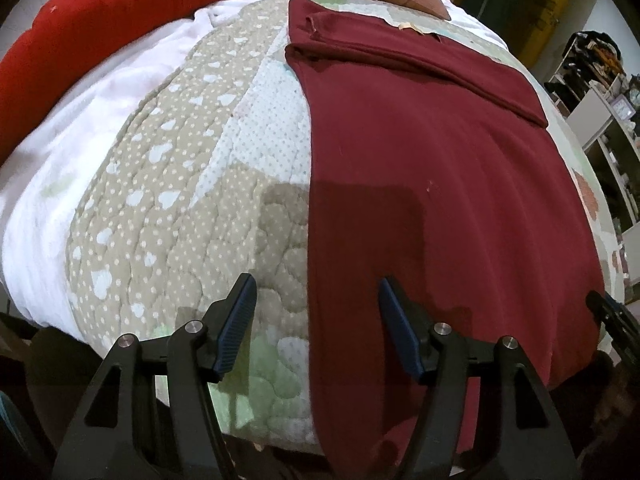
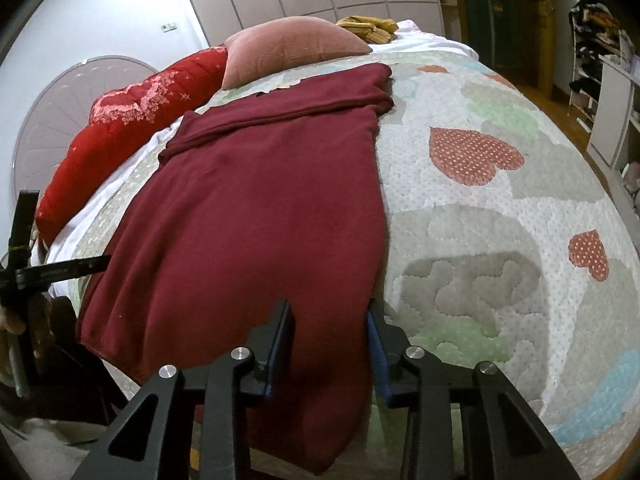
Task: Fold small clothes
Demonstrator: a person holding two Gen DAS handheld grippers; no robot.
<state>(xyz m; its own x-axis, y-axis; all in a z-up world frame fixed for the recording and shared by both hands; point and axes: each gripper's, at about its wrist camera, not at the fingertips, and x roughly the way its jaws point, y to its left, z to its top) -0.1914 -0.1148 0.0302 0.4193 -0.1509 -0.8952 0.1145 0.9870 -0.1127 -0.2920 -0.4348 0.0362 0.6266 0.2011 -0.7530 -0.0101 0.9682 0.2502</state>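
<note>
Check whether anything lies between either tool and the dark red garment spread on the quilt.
Nothing visible does. The left tool is open over the left edge of the dark red knit garment, and the right tool is open over its near right edge. The pink ribbed cushion sits beyond the far end on the patchwork heart quilt.

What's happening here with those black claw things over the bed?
A person holds one claw in each hand and is folding a maroon garment spread on a heart-patterned quilt. Its far end is already folded over. The left claw is open, straddling the garment's left edge near the bottom corner. The right claw is open around the garment's right edge at the near end. Neither has gripped the fabric yet. A pink pillow lies beyond.
</note>
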